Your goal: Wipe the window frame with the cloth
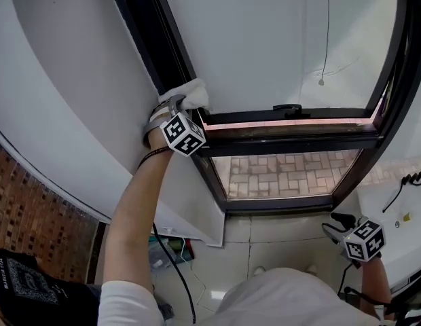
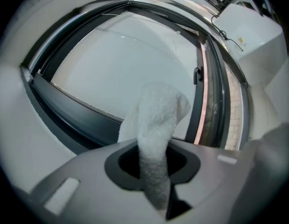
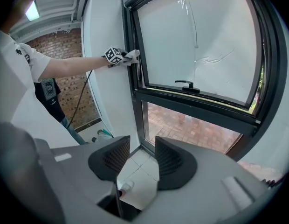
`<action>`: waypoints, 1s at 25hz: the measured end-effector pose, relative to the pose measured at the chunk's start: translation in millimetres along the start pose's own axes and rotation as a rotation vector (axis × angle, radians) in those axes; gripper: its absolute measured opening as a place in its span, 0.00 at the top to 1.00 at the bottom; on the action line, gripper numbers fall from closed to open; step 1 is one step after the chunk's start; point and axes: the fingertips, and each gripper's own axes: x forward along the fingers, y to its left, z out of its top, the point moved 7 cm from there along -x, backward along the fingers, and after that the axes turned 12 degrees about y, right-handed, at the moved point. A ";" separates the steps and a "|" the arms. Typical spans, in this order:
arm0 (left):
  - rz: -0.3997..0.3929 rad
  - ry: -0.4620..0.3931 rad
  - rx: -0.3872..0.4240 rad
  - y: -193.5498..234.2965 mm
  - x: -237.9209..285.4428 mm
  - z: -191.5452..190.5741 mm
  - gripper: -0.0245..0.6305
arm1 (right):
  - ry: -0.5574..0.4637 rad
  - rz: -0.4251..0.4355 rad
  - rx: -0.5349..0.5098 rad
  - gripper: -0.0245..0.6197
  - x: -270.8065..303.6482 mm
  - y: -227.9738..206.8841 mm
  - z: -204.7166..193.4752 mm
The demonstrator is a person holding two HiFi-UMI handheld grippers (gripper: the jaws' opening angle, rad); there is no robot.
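A white cloth is bunched against the dark window frame, where the left upright meets the horizontal bar. My left gripper is shut on this cloth, arm raised. In the left gripper view the cloth sticks out from between the jaws of that gripper and rests on the frame. My right gripper hangs low at the right, away from the window. Its jaws stand open and empty in the right gripper view, which also shows the cloth on the frame.
A black window handle sits on the horizontal bar. A white counter with a coiled cable stands at the right. A brick wall is at the left, with another person's dark shirt below it. Bottles lie on the floor.
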 end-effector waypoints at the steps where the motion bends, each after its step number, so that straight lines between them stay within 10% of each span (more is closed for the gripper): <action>1: -0.016 0.004 -0.003 -8.7 2.5 -2.5 0.81 | 0.003 0.002 -0.003 0.70 0.9 0.5 1.0; 17: -0.244 0.115 -0.130 -170.3 54.5 -53.8 0.81 | 0.063 0.051 -0.041 0.70 17.0 9.8 9.9; 25: -0.319 0.130 -0.374 -208.6 64.8 -65.5 0.81 | 0.109 0.071 -0.006 0.70 23.4 8.2 -4.6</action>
